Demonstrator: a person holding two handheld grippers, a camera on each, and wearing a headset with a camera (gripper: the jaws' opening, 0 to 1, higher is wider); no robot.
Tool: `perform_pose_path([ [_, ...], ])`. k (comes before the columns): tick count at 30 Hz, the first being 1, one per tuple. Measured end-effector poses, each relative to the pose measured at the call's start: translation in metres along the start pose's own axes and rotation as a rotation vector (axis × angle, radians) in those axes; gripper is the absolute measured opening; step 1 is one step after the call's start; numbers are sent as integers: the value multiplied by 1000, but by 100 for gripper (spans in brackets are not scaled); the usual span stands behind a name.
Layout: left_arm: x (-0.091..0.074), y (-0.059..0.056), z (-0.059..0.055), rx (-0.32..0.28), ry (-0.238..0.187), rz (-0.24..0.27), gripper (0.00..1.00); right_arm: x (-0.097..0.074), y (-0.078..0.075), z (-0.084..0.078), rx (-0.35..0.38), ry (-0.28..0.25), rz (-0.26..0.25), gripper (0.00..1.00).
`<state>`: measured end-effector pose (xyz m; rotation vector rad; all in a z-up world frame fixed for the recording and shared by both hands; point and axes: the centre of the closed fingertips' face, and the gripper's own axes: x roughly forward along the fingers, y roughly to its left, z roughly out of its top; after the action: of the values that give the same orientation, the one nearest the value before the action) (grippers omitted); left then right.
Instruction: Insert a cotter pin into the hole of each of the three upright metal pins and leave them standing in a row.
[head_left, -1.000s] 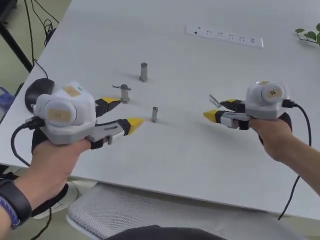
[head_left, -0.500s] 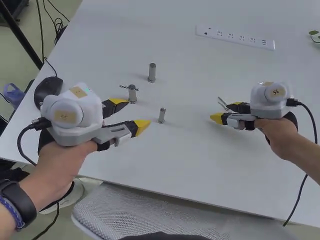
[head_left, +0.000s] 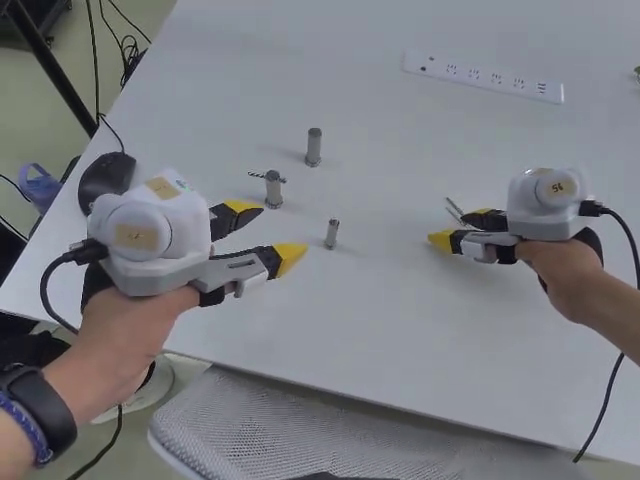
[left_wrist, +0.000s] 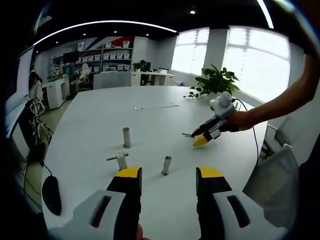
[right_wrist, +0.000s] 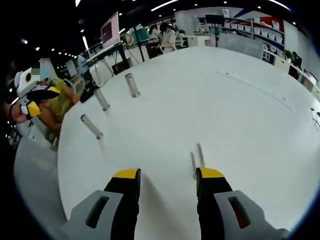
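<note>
Three upright metal pins stand on the white table: a tall one (head_left: 314, 146), a middle one (head_left: 273, 188) with a cotter pin through its top, and a short one (head_left: 331, 233). My left gripper (head_left: 262, 234) is open, just left of the short pin (left_wrist: 166, 165) and the middle pin (left_wrist: 121, 160). To their right my right gripper (head_left: 462, 228) is open. A loose cotter pin (right_wrist: 197, 157) lies on the table by its right jaw tip, also seen in the head view (head_left: 453, 210). The right gripper view shows the three pins (right_wrist: 102, 100) in a row.
A white power strip (head_left: 480, 77) lies at the far side of the table (head_left: 400, 320). A black mouse (head_left: 105, 172) sits at the table's left edge. A grey mesh chair (head_left: 250, 435) is below the near edge. A potted plant (left_wrist: 215, 80) stands beyond the table.
The head camera has shifted, so everything sits a little right and lower in the picture. Both grippers and the pins keep their places relative to each other.
</note>
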<state>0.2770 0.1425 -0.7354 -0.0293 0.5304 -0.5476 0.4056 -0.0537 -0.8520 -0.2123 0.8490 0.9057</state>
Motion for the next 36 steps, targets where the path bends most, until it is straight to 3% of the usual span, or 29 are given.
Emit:
perform_pose_path([
  [9,-1,2,0,-6,1,0,42,-1,-3,0,-3,3,-8,45],
  [23,0,2,3,-5,-6,0,42,1,-31,-1,-84,104,-105,12],
  [36,7,-6,8,3,-12,-21,41,3,-30,-3,-131,132,-130,11],
])
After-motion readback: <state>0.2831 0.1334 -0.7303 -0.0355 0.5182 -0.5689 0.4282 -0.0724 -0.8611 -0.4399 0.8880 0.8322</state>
